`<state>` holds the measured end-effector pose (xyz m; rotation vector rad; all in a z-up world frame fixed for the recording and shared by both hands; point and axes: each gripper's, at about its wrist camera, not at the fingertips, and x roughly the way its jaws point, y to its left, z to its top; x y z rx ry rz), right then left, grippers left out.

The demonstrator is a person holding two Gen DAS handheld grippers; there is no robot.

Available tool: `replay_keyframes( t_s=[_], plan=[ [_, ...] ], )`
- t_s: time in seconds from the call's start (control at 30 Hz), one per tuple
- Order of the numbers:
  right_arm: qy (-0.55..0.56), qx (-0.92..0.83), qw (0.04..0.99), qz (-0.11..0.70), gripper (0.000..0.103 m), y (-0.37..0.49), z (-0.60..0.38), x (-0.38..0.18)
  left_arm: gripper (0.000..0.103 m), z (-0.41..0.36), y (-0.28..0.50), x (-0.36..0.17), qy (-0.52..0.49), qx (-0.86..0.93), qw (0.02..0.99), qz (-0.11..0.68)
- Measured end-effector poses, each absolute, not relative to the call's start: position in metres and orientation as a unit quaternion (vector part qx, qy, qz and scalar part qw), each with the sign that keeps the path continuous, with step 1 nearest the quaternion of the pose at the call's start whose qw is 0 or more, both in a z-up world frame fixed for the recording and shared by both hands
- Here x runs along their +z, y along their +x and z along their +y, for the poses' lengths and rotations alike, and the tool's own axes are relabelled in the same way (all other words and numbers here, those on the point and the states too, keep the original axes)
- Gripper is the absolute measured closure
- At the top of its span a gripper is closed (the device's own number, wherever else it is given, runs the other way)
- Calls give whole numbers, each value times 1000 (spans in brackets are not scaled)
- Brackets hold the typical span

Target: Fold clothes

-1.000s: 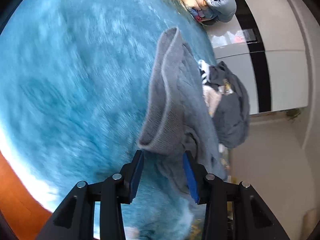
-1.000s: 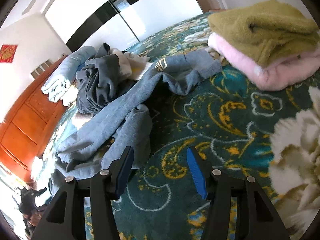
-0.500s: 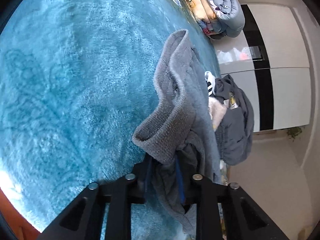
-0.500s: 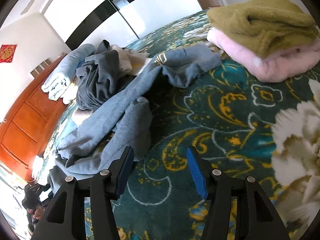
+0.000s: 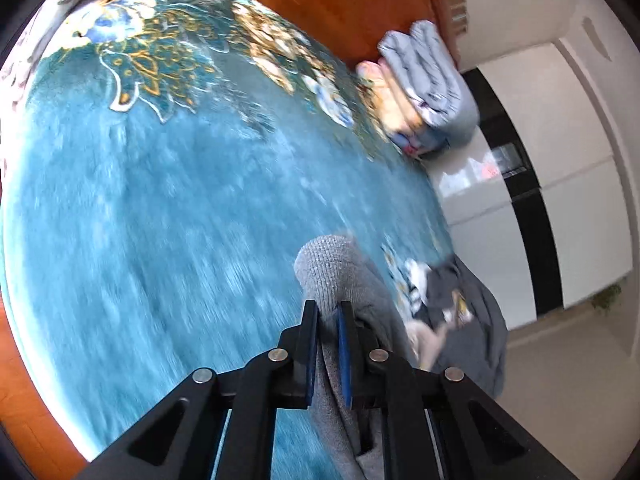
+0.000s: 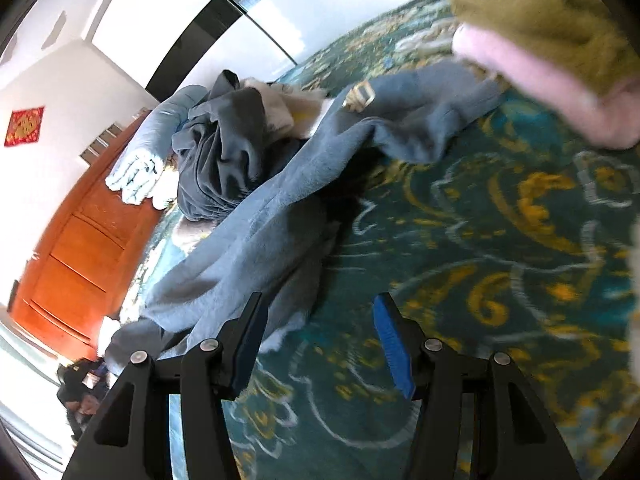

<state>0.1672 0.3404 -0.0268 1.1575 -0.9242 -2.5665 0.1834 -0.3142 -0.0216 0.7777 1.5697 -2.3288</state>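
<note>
1. Left wrist view: my left gripper [image 5: 328, 316] is clenched on the ribbed cuff [image 5: 326, 268] of the grey garment [image 5: 360, 312]. The cuff bulges out just past the fingertips and the rest of the cloth trails back between the fingers and off to their right.
2. Right wrist view: my right gripper [image 6: 318, 312] is released, jaws wide, nothing between them. The same garment [image 6: 256, 240] lies rumpled ahead and to the left of its fingers, its near hem just beside the left finger.
3. I judge the step in hand to be drawing the garment clear of the dark pile [image 6: 220, 160] so it can be spread on the bedspread [image 6: 480, 260].
4. To do it well I would keep the left grip firm on the cuff, since ribbed knit stretches and can slip, and pull low and steadily.
5. I would bring the right fingers onto the near hem for a second hold before tensioning the cloth.
6. Look of the garment: blue-grey, fleecy, soft and heavily creased, one end still draped against the dark pile, with a gold emblem [image 6: 360, 96] far ahead of the right fingers.
7. Folded pink and mustard items [image 6: 560, 40] sit far ahead to the right, well apart.
</note>
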Motion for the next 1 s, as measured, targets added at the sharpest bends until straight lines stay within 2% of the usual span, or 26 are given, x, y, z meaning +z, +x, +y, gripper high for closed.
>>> replay_keyframes(
  t_s=[0.23,0.27,0.37,0.4,0.5,0.6,0.77,0.83,0.97,1.0],
  plan=[
    [418,-845,76,-325,49,108,321,-39,93,-332,176,-53,279,-766,111,568],
    [421,-842,71,-331,55,103,318,-41,93,-331,176,-54,280,-767,110,567],
    [420,-837,80,-341,86,99,309,-38,93,-329,178,-54,281,-768,106,566],
    [413,-843,75,-336,91,101,307,-33,93,-329,180,-54,281,-767,104,567],
    [362,-864,75,-341,93,126,313,-2,93,-327,181,-44,277,-774,87,563],
    [287,-906,60,-305,93,179,321,57,93,-323,185,-29,269,-787,61,551],
    [229,-954,27,-191,93,229,302,136,93,-312,185,-18,267,-797,45,540],
    [264,-950,29,-163,92,211,294,126,93,-314,186,-23,272,-795,53,539],
    [395,-898,32,-192,92,157,299,32,93,-322,191,-42,291,-773,60,561],
    [410,-890,20,-199,89,153,302,15,93,-324,193,-44,294,-771,61,562]
  ],
)
